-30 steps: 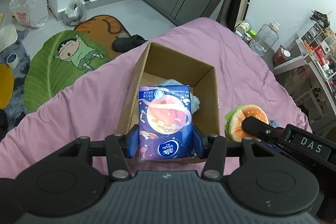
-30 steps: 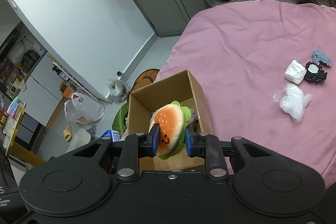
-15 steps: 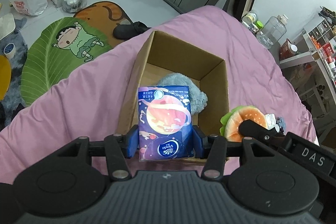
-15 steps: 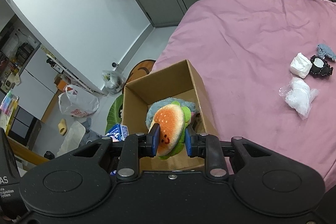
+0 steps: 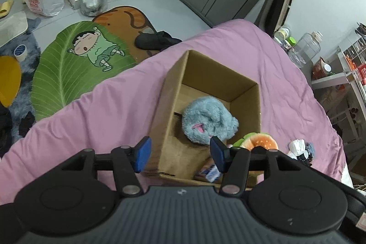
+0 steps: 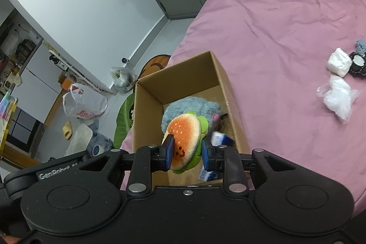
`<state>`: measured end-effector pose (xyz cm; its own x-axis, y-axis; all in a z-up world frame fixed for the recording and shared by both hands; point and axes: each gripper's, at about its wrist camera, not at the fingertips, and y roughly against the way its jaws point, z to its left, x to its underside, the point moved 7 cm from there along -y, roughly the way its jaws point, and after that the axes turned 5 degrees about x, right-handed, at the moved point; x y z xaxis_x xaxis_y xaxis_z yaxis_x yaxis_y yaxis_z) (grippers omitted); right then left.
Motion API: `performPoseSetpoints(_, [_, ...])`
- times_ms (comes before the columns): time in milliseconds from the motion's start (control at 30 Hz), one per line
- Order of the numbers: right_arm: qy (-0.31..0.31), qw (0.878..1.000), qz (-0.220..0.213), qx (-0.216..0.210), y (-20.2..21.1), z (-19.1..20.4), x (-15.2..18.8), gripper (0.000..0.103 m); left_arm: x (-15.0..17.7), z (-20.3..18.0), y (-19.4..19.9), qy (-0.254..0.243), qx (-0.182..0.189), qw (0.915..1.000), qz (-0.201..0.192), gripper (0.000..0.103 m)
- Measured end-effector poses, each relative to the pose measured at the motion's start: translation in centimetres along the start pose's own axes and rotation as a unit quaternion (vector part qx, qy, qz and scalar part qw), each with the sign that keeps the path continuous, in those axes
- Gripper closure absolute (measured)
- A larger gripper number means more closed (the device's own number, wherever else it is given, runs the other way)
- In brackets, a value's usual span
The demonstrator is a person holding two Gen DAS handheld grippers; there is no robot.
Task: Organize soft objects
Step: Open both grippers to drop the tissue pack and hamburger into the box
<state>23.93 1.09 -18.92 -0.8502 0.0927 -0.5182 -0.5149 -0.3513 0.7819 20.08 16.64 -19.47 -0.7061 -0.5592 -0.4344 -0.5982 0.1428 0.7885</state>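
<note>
An open cardboard box (image 5: pixel 215 74) stands on the pink bed, with a blue-grey plush (image 5: pixel 209 121) lying inside. My left gripper (image 5: pixel 180 152) hangs over the box's near wall, its jaws opening with nothing between them. The blue tissue pack (image 5: pixel 209 172) lies blurred in the box's near corner, below the right finger. In the right wrist view my right gripper (image 6: pixel 187 152) is shut on a burger plush (image 6: pixel 185 134) above the box (image 6: pixel 173 81). The tissue pack (image 6: pixel 219 138) shows just behind its right finger. The burger plush (image 5: pixel 260 141) also shows at the box's right wall.
Further right on the pink cover (image 6: pixel 286 26) lie a white wad (image 6: pixel 339 62), a clear bag of white stuffing (image 6: pixel 338 101) and a small black item (image 6: pixel 358 63). Beyond the bed's left edge are a leaf rug (image 5: pixel 75 65), slippers and plastic bags.
My left gripper has opened and the tissue pack has dropped from it into the box. Both grippers have moved closer over the box, so more of its inside shows.
</note>
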Motion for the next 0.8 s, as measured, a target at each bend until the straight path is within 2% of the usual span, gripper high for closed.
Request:
performPoseSetpoints(133, [0.004,1.0,0.013,-0.01,-0.8,1.0,0.5,0.077,-0.3,0.9,0.5,0.005,-0.009,0.9999,-0.002,0.048])
performPoseSetpoints(233, [0.007,0.999,0.034,-0.016,-1.4,1.8,1.1,0.061,-0.3,1.2,0.8,0.004,-0.017,0.9999,0.0,0.047])
performPoseSetpoints(267, [0.005,0.999,0.04,-0.019,-1.6,1.9,1.4,0.049,-0.4,1.3,0.9,0.004,-0.02,0.9998,-0.001,0.047])
performPoseSetpoints(367, [0.005,0.999,0.035,-0.018,-1.2,1.9,1.4,0.041,-0.5,1.5,1.4,0.0,-0.027,0.9996,-0.008,0.043])
performPoseSetpoints(467, [-0.001,1.0,0.026,-0.013,-0.5,1.3,1.0,0.03,-0.5,1.4,1.7,-0.015,-0.051,0.9985,-0.015,0.036])
performPoseSetpoints(633, [-0.002,1.0,0.013,-0.007,0.7,0.1,0.6,0.029,-0.3,0.9,2.3,-0.022,-0.053,0.998,-0.025,0.025])
performPoseSetpoints(800, [0.007,1.0,-0.007,0.0,2.3,-0.7,0.0,0.021,0.2,0.0,3.2,-0.041,-0.058,0.9969,-0.033,0.021])
